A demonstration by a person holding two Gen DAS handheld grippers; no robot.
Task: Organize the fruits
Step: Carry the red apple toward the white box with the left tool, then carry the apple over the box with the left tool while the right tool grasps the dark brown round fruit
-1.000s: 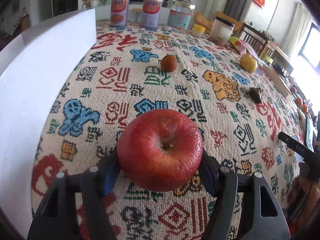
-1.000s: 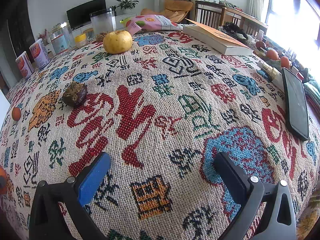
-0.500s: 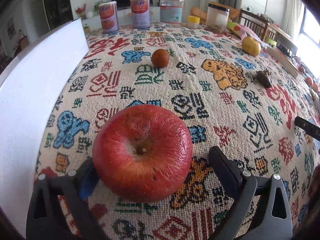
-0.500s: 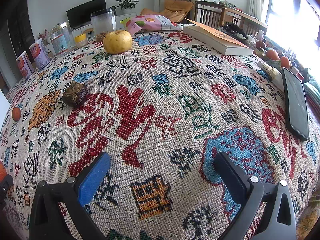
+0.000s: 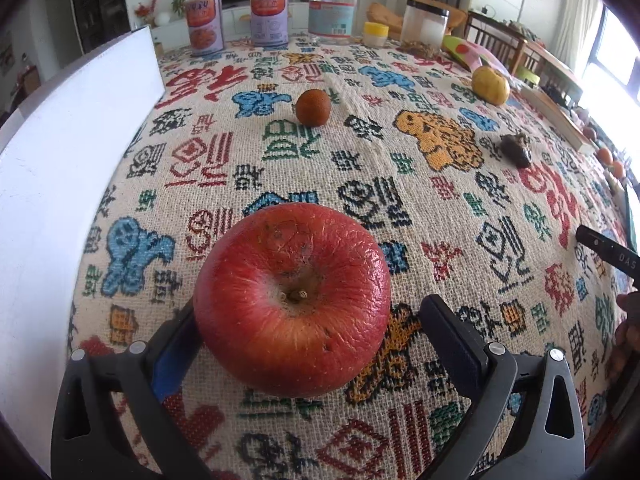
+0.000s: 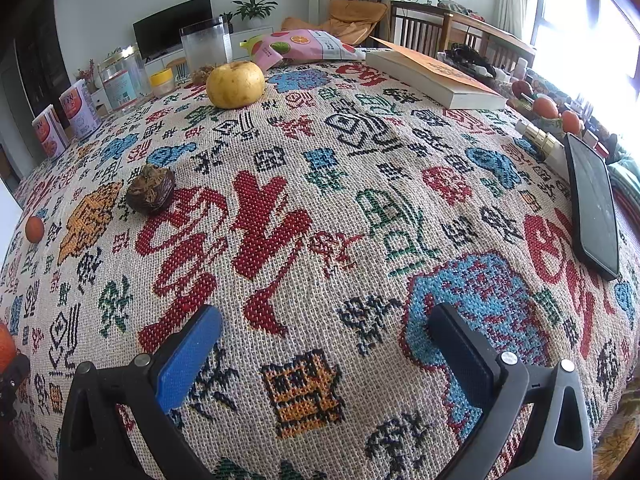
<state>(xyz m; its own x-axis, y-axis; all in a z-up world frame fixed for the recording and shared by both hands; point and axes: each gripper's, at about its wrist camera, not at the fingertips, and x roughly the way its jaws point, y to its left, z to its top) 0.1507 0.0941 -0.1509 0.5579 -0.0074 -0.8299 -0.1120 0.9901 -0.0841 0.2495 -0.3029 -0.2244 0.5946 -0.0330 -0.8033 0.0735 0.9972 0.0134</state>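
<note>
A wrinkled red apple (image 5: 292, 300) rests stem-up on the patterned tablecloth (image 5: 360, 168). My left gripper (image 5: 306, 312) stands open around it; the right finger is clear of the skin and the blue-padded left finger is half hidden behind the fruit. Farther back lie a small orange fruit (image 5: 313, 107), a yellow apple (image 5: 490, 85) and a dark brown shrivelled fruit (image 5: 517, 150). My right gripper (image 6: 324, 316) is open over bare cloth, holding nothing. From there the yellow apple (image 6: 236, 84), the dark fruit (image 6: 151, 194) and the small orange fruit (image 6: 34, 229) lie ahead and to the left.
A white board (image 5: 60, 160) runs along the table's left side. Cans (image 5: 204, 24) and jars (image 5: 334, 12) line the far edge. A book (image 6: 432, 76), a snack bag (image 6: 308, 46) and a black phone (image 6: 594, 208) lie toward the right edge.
The left gripper's jaws opened off the red apple, which now sits free on the cloth, slightly left of centre. The right gripper has not moved.
</note>
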